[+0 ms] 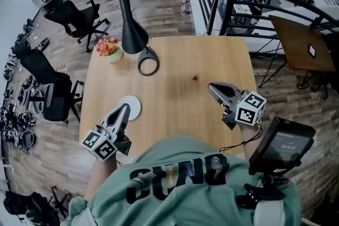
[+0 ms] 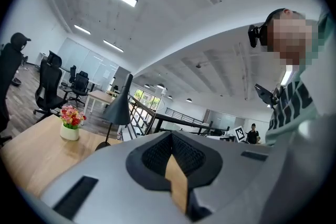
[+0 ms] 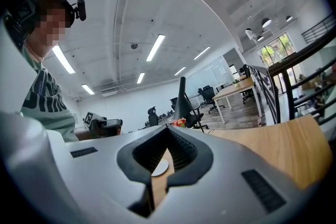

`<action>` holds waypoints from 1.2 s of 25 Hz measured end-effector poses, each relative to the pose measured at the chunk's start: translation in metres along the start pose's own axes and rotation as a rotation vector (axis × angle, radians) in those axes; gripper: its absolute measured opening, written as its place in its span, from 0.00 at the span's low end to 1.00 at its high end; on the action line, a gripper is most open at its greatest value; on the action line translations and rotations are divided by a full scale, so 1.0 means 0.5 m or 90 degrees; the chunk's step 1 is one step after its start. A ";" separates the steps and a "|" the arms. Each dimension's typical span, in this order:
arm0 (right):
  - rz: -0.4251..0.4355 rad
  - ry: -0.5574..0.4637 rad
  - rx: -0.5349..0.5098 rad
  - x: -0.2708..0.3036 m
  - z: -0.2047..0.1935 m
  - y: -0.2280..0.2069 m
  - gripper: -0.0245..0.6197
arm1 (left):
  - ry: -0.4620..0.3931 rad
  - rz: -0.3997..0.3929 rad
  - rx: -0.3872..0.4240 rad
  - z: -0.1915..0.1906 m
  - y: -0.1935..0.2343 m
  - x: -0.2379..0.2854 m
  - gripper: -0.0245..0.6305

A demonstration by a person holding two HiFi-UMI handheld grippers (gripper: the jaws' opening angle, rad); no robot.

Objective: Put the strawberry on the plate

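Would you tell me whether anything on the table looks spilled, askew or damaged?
Nothing stands out. The strawberry lies alone on the table, apart from the plate; the lamp and flower pot stand upright.

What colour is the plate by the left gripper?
White. The plate shows best in the head view.

On the table (image 1: 175,114): strawberry (image 1: 194,78) just past centre, well apart from plate (image 1: 131,107) at near left. Left gripper (image 1: 125,108) at the plate's left edge (touching or above, cannot tell); right gripper (image 1: 212,86) near the strawberry, to its right and nearer. Desk lamp (image 1: 132,29) at far left, flower pot (image 1: 108,50) just left of it.
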State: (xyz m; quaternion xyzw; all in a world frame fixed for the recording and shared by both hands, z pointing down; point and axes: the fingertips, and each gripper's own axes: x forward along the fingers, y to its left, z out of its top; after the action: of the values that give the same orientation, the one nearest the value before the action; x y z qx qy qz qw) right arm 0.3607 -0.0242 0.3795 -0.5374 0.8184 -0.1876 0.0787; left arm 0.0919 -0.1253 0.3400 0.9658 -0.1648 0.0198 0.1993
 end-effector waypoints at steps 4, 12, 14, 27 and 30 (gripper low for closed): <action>-0.055 0.012 0.011 0.080 -0.023 0.042 0.05 | 0.015 -0.044 -0.008 0.007 0.110 -0.031 0.04; -0.050 0.060 -0.009 0.291 -0.026 0.154 0.05 | 0.028 -0.101 -0.023 0.008 0.253 -0.094 0.04; -0.040 0.064 -0.016 0.300 -0.014 0.165 0.05 | 0.031 -0.101 -0.036 -0.004 0.252 -0.097 0.04; 0.052 0.053 -0.025 0.117 -0.001 0.048 0.05 | 0.043 -0.051 -0.045 -0.059 0.011 0.038 0.04; 0.033 0.045 -0.027 0.079 0.001 0.014 0.05 | 0.060 -0.055 -0.030 -0.059 -0.014 0.068 0.04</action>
State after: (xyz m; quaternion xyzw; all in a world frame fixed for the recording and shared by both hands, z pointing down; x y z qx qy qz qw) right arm 0.3387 -0.0576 0.3791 -0.5105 0.8382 -0.1869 0.0431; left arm 0.1270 -0.1184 0.3679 0.9651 -0.1136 0.0528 0.2301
